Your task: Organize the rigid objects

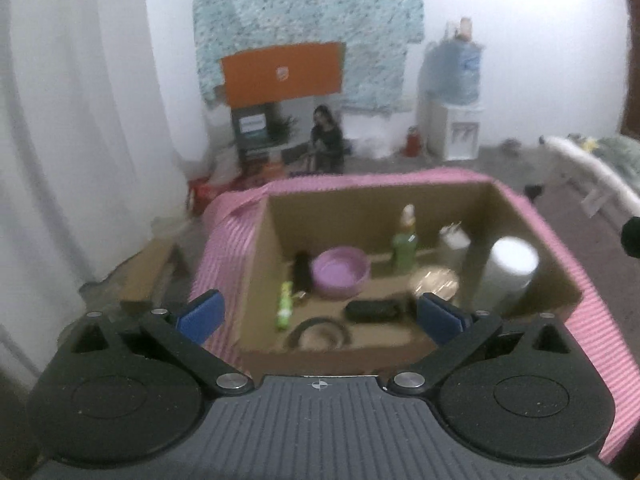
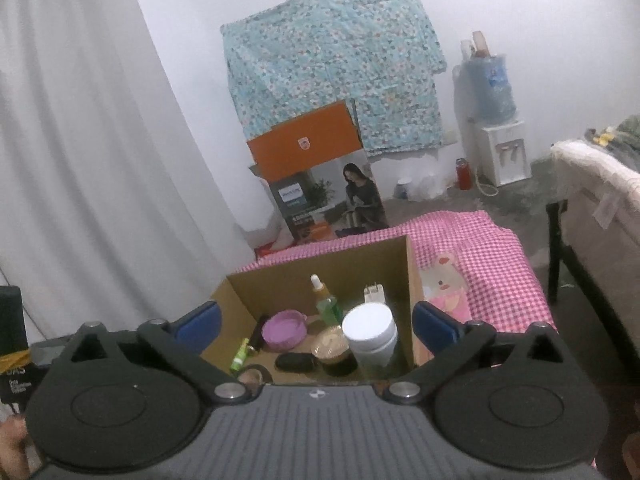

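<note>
An open cardboard box (image 1: 276,240) (image 2: 412,280) stands on a pink checked cloth. Inside lie a purple bowl (image 1: 340,274) (image 2: 284,330), a green dropper bottle (image 1: 405,246) (image 2: 329,304), a white-lidded jar (image 1: 512,264) (image 2: 370,332), a gold-lidded jar (image 1: 436,282) (image 2: 331,346), a black case (image 1: 370,310) (image 2: 294,361), a small green tube (image 1: 285,306) (image 2: 240,354), a white plug (image 1: 454,236) (image 2: 374,293) and a black ring (image 1: 318,332). My left gripper (image 1: 320,314) is open and empty above the box's near edge. My right gripper (image 2: 316,324) is open and empty above the box.
The pink checked cloth (image 2: 492,248) (image 1: 596,316) covers the table under the box. Behind stand a printed carton with an orange flap (image 2: 316,184), a water dispenser (image 2: 496,120) and a white curtain (image 2: 80,160). A bed edge (image 2: 600,184) is at the right.
</note>
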The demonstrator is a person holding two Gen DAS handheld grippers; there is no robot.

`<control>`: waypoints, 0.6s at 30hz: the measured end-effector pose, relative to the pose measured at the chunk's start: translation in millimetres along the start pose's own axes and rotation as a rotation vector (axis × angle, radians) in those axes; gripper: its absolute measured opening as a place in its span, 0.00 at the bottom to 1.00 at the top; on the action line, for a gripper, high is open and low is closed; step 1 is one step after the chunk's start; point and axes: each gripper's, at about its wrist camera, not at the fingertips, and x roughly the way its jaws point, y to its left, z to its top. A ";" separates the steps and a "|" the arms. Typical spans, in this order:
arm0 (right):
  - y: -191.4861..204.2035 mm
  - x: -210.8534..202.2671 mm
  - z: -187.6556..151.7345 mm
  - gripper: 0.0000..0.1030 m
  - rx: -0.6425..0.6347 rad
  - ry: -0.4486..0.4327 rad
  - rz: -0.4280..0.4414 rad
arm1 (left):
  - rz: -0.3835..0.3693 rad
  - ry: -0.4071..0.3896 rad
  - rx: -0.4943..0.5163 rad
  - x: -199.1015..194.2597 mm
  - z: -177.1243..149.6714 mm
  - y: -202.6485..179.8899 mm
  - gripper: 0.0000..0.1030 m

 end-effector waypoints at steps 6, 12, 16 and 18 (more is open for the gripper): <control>28.1 24.6 -17.5 1.00 -0.078 0.074 -0.045 | 0.031 0.013 -0.010 8.1 -13.7 15.2 1.00; 51.8 54.1 -35.8 1.00 -0.142 0.134 -0.128 | 0.031 0.026 -0.055 6.9 -25.7 27.1 1.00; 62.2 68.7 -40.5 1.00 -0.185 0.168 -0.154 | 0.011 0.060 -0.078 11.2 -27.7 32.6 1.00; 64.6 73.3 -42.2 1.00 -0.197 0.175 -0.165 | 0.005 0.072 -0.091 12.6 -27.6 35.3 1.00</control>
